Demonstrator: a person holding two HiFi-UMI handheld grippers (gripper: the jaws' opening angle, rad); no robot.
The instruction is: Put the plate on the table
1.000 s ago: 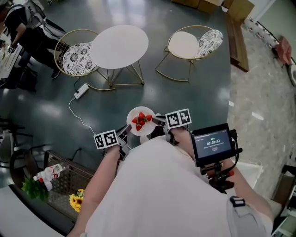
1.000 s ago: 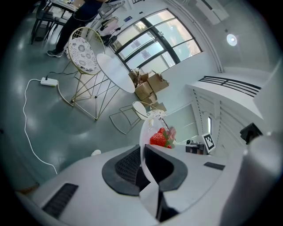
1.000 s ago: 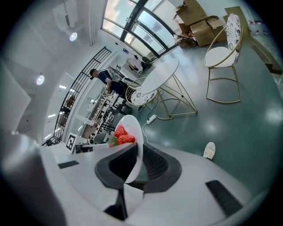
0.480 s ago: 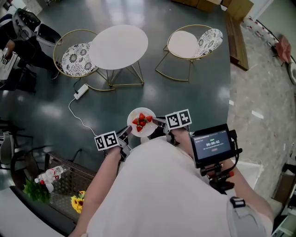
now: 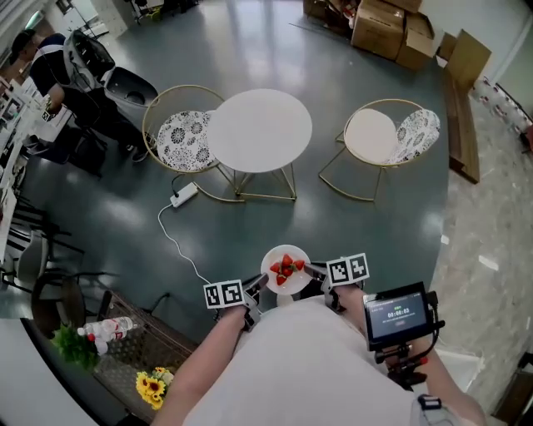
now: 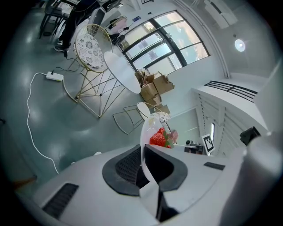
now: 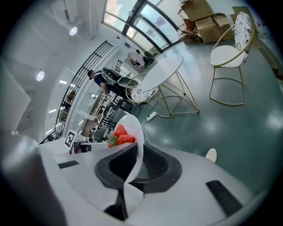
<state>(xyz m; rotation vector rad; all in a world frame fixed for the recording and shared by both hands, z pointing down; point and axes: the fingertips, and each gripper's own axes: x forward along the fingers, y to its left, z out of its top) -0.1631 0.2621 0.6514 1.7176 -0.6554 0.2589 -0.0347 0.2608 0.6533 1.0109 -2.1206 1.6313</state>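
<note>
A white plate (image 5: 275, 257) with several strawberries (image 5: 286, 268) is held in the air in front of the person, over the dark green floor. My left gripper (image 5: 255, 285) is shut on the plate's left rim (image 6: 142, 139), my right gripper (image 5: 314, 270) is shut on its right rim (image 7: 136, 132). The strawberries (image 6: 159, 138) (image 7: 120, 134) show past the jaws in both gripper views. The round white table (image 5: 259, 130) stands farther ahead, its top bare; it also shows in the gripper views (image 6: 121, 73) (image 7: 162, 69).
Two gold wire chairs flank the table, one left (image 5: 179, 140) and one right (image 5: 381, 138). A white power strip (image 5: 184, 196) with its cable lies on the floor. A wire basket with flowers (image 5: 150, 387) stands near left. A seated person (image 5: 50, 66) is far left; cardboard boxes (image 5: 391, 25) far back.
The head view has lifted and shifted: table, chairs and boxes now sit lower and more to the right in the frame. Both grippers still hold the plate.
</note>
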